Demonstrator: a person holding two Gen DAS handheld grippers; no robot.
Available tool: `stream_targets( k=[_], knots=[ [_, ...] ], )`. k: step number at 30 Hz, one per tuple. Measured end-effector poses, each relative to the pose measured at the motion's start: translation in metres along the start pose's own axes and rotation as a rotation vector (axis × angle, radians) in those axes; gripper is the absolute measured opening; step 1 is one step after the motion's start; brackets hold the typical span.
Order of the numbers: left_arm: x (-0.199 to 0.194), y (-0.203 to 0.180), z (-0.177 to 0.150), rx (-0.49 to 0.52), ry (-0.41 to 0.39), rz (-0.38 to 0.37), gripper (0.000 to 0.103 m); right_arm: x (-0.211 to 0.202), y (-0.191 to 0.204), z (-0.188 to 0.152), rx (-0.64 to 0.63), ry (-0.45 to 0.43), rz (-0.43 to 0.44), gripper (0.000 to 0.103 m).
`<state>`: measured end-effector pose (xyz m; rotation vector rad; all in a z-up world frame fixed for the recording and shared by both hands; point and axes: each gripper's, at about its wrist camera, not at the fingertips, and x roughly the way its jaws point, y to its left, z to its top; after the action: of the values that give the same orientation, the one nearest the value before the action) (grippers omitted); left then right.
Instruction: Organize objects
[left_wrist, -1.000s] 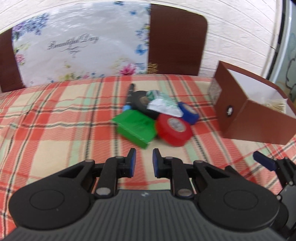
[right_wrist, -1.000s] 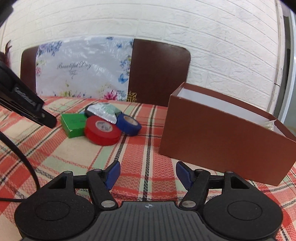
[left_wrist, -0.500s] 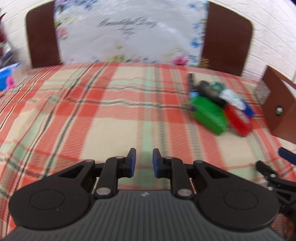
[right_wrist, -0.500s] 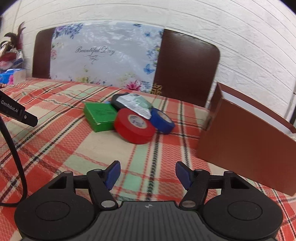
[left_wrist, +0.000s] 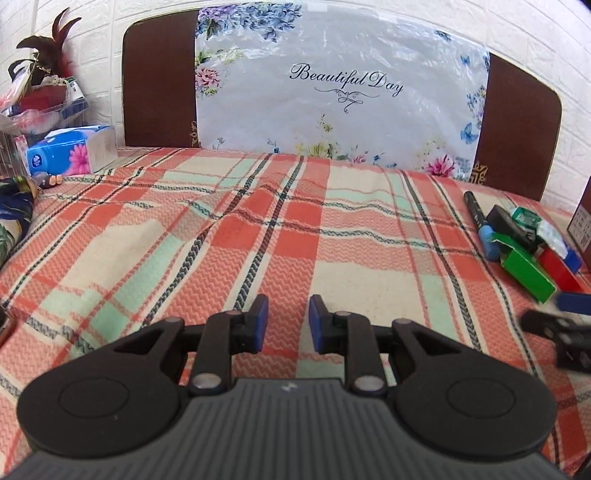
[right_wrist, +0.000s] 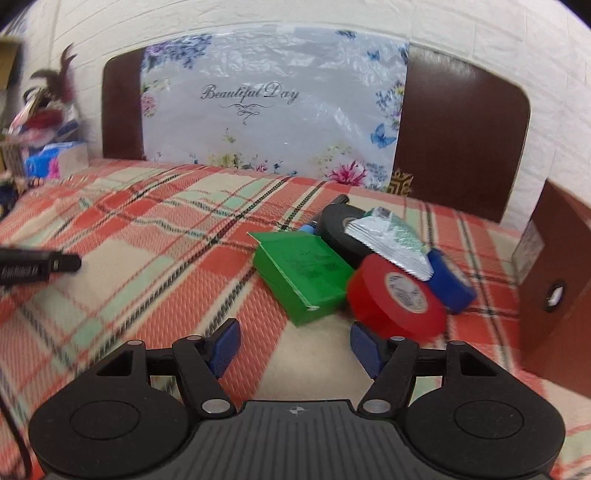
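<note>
Right gripper (right_wrist: 293, 345) parted wide, empty, red tape roll (right_wrist: 400, 301) at 1 o'clock, left gripper (left_wrist: 285, 322) slightly parted over bare plaid cloth (left_wrist: 229, 236), tissue pack (left_wrist: 70, 155) at 10 o'clock, "Beautiful Day" on floral bag (left_wrist: 332, 88).

Ahead-right of the right gripper, the brown box (right_wrist: 550, 291) is running off the frame edge, its inside hidden. A foil packet (right_wrist: 391, 240) is covering part of the black tape roll (right_wrist: 340, 229) and blue tape roll (right_wrist: 452, 282). The marker (right_wrist: 334, 205) is mostly hiding behind them. Print on the green box (right_wrist: 304, 267) is blurring, unreadable.
</note>
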<state>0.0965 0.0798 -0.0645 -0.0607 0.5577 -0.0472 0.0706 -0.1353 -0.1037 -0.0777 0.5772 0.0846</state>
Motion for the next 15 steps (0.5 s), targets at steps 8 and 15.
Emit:
stream_targets(
  k=[8,15],
  knots=[
    [0.002,0.008,-0.001,-0.054,-0.01,-0.073,0.039,0.028,0.005,0.021,0.237,0.012,0.009,0.094],
    [0.004,0.01,0.0,-0.07,-0.012,-0.097,0.041,0.04,0.013,0.026,0.254,0.027,-0.114,0.085]
  ],
)
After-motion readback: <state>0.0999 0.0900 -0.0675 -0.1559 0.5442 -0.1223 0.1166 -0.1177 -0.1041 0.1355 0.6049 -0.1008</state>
